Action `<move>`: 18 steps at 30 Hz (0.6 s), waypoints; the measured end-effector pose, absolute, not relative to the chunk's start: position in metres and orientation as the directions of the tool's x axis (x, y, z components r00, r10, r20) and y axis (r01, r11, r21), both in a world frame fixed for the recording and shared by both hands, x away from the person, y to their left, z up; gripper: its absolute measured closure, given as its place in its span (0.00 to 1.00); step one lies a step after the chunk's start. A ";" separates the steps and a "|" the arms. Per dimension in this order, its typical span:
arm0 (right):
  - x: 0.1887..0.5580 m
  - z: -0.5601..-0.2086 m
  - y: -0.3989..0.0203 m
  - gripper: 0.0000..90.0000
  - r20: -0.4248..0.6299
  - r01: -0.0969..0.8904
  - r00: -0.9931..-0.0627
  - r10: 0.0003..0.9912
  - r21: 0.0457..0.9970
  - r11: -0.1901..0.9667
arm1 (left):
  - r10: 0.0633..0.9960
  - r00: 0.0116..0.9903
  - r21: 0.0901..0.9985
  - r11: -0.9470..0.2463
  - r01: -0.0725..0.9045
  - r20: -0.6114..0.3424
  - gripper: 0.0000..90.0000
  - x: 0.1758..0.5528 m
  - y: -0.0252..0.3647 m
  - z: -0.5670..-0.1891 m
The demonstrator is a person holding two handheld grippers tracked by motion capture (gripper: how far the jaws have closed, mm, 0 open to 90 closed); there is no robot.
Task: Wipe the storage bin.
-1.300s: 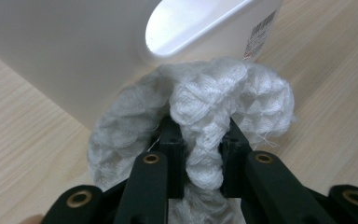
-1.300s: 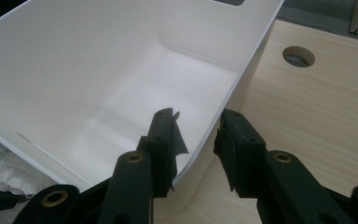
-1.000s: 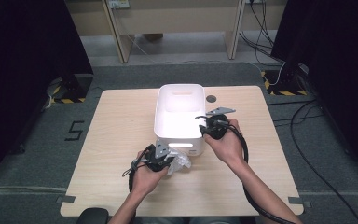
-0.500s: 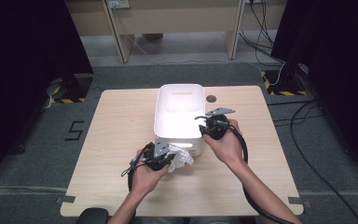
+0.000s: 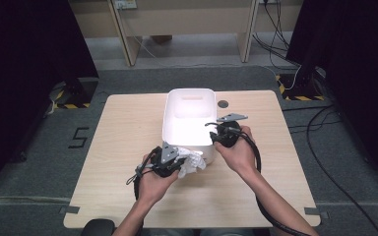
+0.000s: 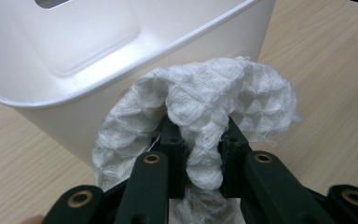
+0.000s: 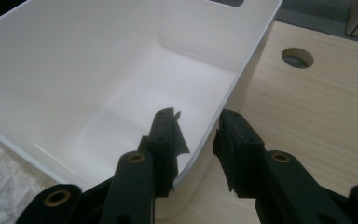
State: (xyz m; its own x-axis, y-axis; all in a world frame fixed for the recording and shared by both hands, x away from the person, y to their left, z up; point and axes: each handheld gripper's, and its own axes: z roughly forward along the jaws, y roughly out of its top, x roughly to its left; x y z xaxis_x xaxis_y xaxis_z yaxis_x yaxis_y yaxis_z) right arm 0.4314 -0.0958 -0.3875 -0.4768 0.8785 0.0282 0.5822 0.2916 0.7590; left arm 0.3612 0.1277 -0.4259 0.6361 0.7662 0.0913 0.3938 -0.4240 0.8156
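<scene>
Wooden table (image 5: 128,147): white bin (image 5: 189,118) beside clamped cloth (image 5: 193,162).

Left gripper (image 5: 173,161) jaws clamped (low, near); right gripper (image 5: 225,133) jaws half apart.

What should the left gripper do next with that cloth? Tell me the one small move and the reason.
Probably lift the white cloth a little higher, above the white bin's near rim, then carry it over the opening. The left gripper is shut on the cloth, which hangs just outside the near wall, below the rim. The right gripper straddles the bin's side wall, seemingly steadying it.
</scene>
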 end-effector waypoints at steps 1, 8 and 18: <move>0.431 -0.388 -0.096 0.75 0.028 0.582 -0.477 0.878 0.759 0.292 | 0.766 0.636 0.815 -0.425 0.394 0.092 0.85 0.361 0.128 -0.425; 0.431 -0.387 -0.095 0.75 0.028 0.583 -0.476 0.879 0.758 0.292 | 0.763 0.639 0.822 -0.423 0.382 0.095 0.85 0.361 0.125 -0.420; 0.431 -0.387 -0.095 0.75 0.023 0.582 -0.476 0.879 0.758 0.295 | 0.760 0.641 0.816 -0.432 0.383 0.102 0.85 0.363 0.121 -0.419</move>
